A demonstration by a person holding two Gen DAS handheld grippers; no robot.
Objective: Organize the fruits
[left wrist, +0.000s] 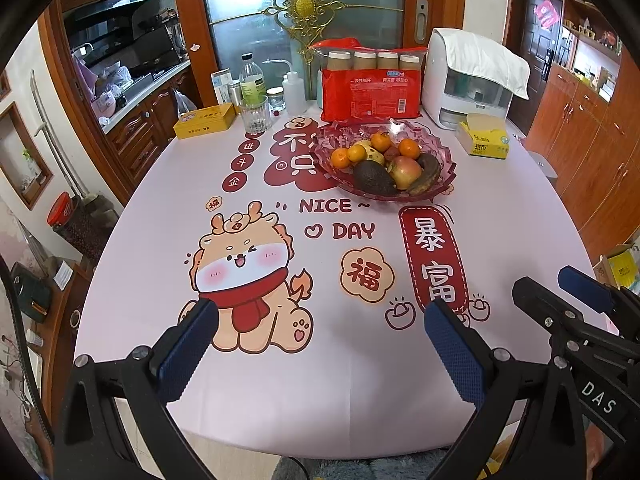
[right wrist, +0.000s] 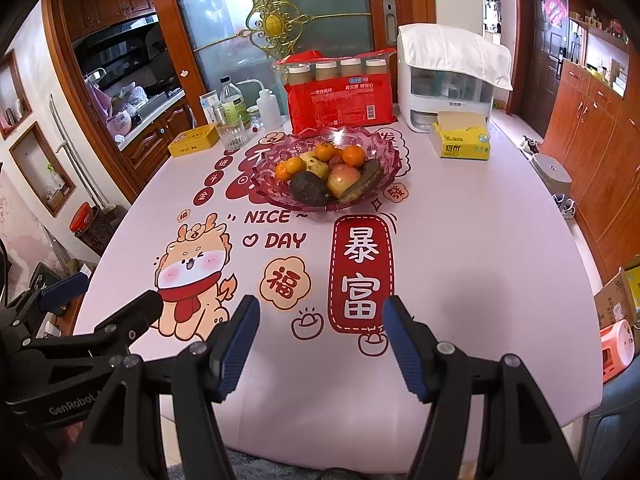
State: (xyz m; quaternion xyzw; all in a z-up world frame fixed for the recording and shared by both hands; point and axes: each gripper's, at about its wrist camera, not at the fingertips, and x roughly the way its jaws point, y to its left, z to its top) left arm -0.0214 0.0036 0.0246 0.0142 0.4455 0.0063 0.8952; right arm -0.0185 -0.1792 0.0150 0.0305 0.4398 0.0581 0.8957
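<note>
Nearest the cameras, the left gripper (left wrist: pixel 316 320) hovers over the near edge of the table (left wrist: pixel 500 220), well short of the fruit bowl (left wrist: pixel 444 156). Its blue-padded fingers are spread wide with nothing between them. The right gripper (right wrist: pixel 320 316) hangs just beside it at about the same height, also spread apart and empty, equally far on the near side of the bowl. Between the grippers and the bowl lies only the printed tablecloth (right wrist: pixel 280 240) with its cartoon dragon and red characters.

The pink glass bowl sits past the middle of the table, and every fruit visible is already inside it. No fruit lies loose on the cloth. By that, the job looks to be either at its very start or at its end; the pictures alone do not settle which. If work remains, the next move calls for a long forward reach over the cloth, then a descent into the bowl from above, clearing its scalloped rim.

At the bowl's near side, the avocado (left wrist: pixel 374 178) lies with its long axis running left to right, slightly slanted, narrow end toward the left. Beside it on the right is the apple (left wrist: pixel 406 170), round with no clear axis. The dark, overripe banana (left wrist: pixel 426 174) curves along the bowl's right inner wall, its long axis running from near-left to far-right. Behind these sit several small oranges (left wrist: pixel 341 158) and a pale, speckled fruit (left wrist: pixel 374 154).

Beyond the bowl stands a red package of paper cups (left wrist: pixel 370 92), with a white appliance (left wrist: pixel 468 88) and a yellow tissue box (left wrist: pixel 484 136) to the bowl's far right.
</note>
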